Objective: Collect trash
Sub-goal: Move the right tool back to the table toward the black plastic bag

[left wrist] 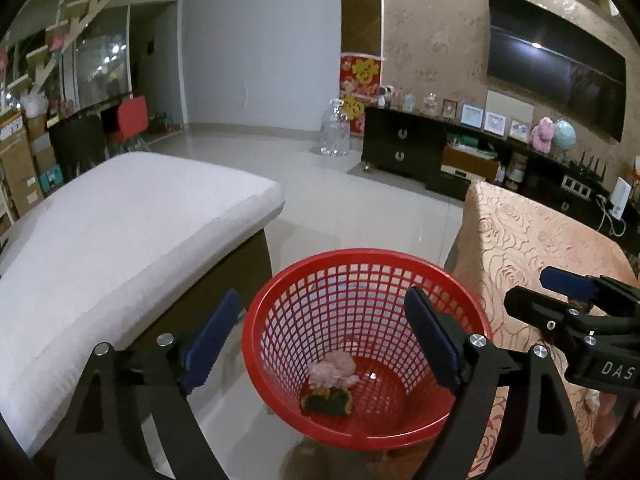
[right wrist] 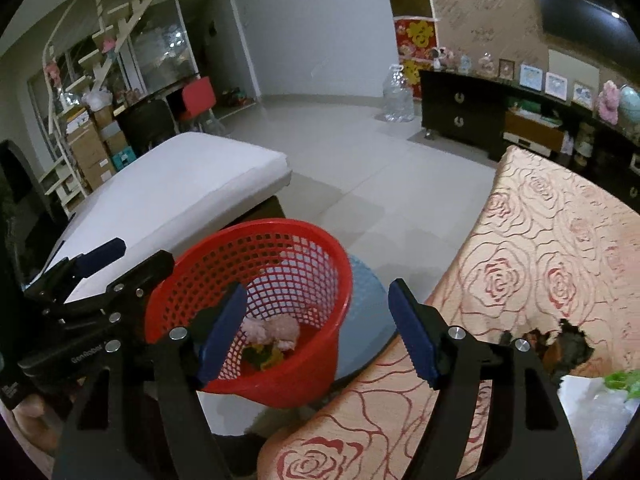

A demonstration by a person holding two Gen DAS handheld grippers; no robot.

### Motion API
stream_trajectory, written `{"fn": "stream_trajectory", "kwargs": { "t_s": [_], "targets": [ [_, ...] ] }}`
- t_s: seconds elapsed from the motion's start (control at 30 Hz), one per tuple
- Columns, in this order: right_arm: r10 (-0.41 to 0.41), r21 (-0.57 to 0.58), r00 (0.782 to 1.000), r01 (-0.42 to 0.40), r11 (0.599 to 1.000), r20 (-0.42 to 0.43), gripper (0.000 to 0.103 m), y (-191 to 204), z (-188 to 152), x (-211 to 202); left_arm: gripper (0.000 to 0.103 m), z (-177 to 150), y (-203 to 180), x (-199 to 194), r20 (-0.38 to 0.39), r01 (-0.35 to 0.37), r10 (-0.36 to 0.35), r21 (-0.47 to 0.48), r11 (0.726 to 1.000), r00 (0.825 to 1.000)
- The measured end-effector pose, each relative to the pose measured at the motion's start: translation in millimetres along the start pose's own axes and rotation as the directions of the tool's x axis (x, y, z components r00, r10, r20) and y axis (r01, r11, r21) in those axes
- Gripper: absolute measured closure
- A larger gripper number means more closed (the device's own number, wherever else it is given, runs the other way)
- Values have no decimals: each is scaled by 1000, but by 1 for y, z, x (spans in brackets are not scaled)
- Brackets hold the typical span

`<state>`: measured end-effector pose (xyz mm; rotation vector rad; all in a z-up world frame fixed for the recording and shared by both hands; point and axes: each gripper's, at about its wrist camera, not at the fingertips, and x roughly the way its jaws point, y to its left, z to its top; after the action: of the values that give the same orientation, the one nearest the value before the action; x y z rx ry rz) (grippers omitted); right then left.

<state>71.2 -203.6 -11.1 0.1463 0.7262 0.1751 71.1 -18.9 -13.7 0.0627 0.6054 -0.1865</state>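
Trash lies at the bottom of a red basket (left wrist: 366,344): a crumpled pale pink wad (left wrist: 334,370) resting against a green and yellow scrap (left wrist: 326,400). The basket stands on the floor (left wrist: 320,192) between a white cushioned seat (left wrist: 120,232) and a bench covered with a rose-patterned cloth (right wrist: 540,264). The left claw (left wrist: 324,340) hangs over the basket mouth with its blue pads spread wide and nothing between them. The right claw (right wrist: 320,332) hangs over the gap between basket and bench, also spread and empty; its left pad shows in front of the basket. The cloth has a torn, dark-edged hole (right wrist: 560,348) near that claw. Behind the basket sits something pale blue (right wrist: 368,312), mostly hidden.
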Motion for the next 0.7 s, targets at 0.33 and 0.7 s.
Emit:
{"fn": "stream_trajectory", "kwargs": {
  "t_s": [0.33,0.7],
  "targets": [
    [-85,16,995,84,996,51,31,-19,-4,-28,20,2,-13,-7,33,32,-33,28,999,999],
    [-292,83,948,283,956,130,27,-76,-23,-94,20,-2,-39,-18,60,106,-110,66,992,992]
  ]
}}
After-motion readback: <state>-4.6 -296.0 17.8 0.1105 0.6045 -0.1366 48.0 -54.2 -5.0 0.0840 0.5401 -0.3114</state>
